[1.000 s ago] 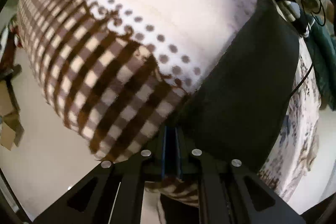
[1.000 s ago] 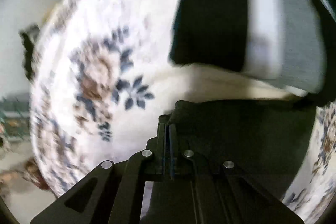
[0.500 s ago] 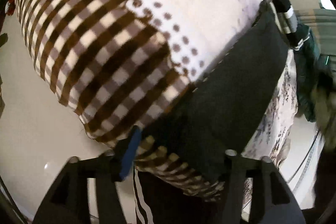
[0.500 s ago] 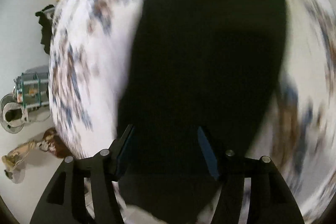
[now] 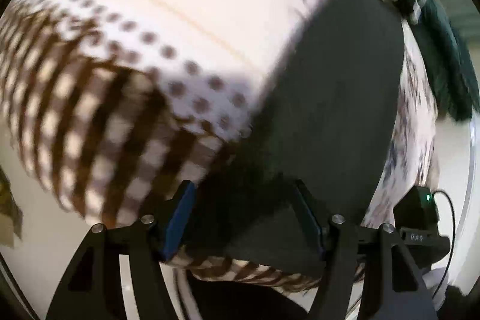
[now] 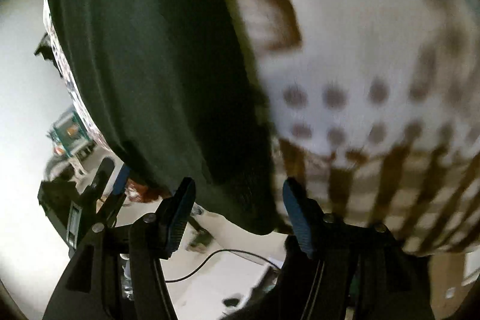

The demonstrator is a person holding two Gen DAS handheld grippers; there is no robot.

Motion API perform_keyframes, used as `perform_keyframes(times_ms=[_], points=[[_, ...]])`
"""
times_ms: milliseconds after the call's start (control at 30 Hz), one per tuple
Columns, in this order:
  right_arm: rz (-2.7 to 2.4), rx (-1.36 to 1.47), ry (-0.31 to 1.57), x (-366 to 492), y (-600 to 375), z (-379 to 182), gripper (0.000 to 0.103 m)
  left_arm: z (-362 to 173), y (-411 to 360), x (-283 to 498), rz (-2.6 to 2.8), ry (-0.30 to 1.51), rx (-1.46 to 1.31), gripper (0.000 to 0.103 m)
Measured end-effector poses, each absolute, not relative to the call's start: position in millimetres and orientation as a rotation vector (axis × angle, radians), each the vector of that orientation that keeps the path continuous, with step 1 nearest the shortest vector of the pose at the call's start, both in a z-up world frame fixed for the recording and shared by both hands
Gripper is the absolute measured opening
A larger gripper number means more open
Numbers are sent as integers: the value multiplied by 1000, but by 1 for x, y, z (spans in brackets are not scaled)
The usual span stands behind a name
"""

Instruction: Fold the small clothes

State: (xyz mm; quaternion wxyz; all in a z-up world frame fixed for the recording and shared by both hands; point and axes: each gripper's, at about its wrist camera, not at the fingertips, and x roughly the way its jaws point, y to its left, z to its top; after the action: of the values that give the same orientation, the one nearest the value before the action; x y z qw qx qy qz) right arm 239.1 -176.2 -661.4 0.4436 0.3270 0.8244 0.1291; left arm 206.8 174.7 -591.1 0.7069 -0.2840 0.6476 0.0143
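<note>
A dark garment [image 5: 330, 95] lies as a long flat band on a bed covered by a blanket [image 5: 120, 110] with brown checks and dots. My left gripper [image 5: 243, 188] stands open above the garment's near end at the bed's edge, with cloth below the gap and not pinched. In the right wrist view the same garment [image 6: 144, 50] runs up the left half, beside the blanket [image 6: 375, 65]. My right gripper [image 6: 238, 185] is open over the garment's near corner. The left gripper [image 6: 111, 185] shows there at lower left. Both views are blurred.
A heap of dark green and striped clothes [image 5: 444, 59] lies at the bed's far right. Pale floor [image 5: 45, 230] surrounds the bed's near edge. A thin cable [image 6: 225, 254] trails on the floor, and a small cart [image 6: 72, 134] stands further off.
Both grippers were shut on the dark garment and have since opened and let it go. The right one has swung a long way, from the far end to the near corner.
</note>
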Motion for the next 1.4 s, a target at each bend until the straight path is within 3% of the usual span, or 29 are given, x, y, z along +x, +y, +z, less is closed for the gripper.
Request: perform_keyframes(times_ms=[67, 100, 133, 167, 200, 333, 433, 500, 533, 600, 633, 700, 800, 1033, 1167, 1400], points=[[302, 845, 2021, 231, -173, -668, 63, -596, 166, 207, 16, 1447, -566, 57], [294, 844, 1999, 227, -171, -669, 62, -597, 164, 205, 6, 1436, -549, 26], [286, 837, 1980, 225, -170, -667, 58, -599, 162, 203, -7, 1450, -537, 8], [286, 837, 1958, 222, -169, -665, 31, -599, 162, 201, -19, 1445, -543, 7], [290, 824, 1952, 217, -166, -664, 12, -596, 162, 198, -24, 1431, -547, 7], [218, 721, 1878, 202, -166, -637, 7, -590, 169, 186, -114, 1404, -586, 7], [127, 661, 1924, 191, -163, -642, 6, -608, 182, 185, -148, 1462, -652, 11], [98, 645, 1955, 194, -162, -642, 7, -604, 188, 195, -173, 1510, -689, 13], [93, 632, 1966, 200, -159, -638, 7, -595, 193, 201, -179, 1535, -693, 19], [101, 643, 1968, 210, -157, -622, 19, -573, 202, 210, -208, 1522, -693, 29], [112, 649, 1958, 216, -165, -611, 24, -555, 209, 218, -235, 1480, -704, 44], [126, 669, 1894, 232, -174, -584, 48, -531, 221, 240, -253, 1413, -713, 71], [123, 684, 1785, 269, -196, -549, 53, -502, 234, 301, -271, 1290, -750, 72], [81, 742, 1527, 419, -236, -507, 65, -488, 209, 469, -281, 1153, -667, 72], [100, 782, 1437, 526, -255, -519, 72, -504, 188, 556, -314, 1165, -604, 72], [60, 721, 1446, 659, -271, -570, 72, -561, 140, 665, -302, 1236, -441, 72]])
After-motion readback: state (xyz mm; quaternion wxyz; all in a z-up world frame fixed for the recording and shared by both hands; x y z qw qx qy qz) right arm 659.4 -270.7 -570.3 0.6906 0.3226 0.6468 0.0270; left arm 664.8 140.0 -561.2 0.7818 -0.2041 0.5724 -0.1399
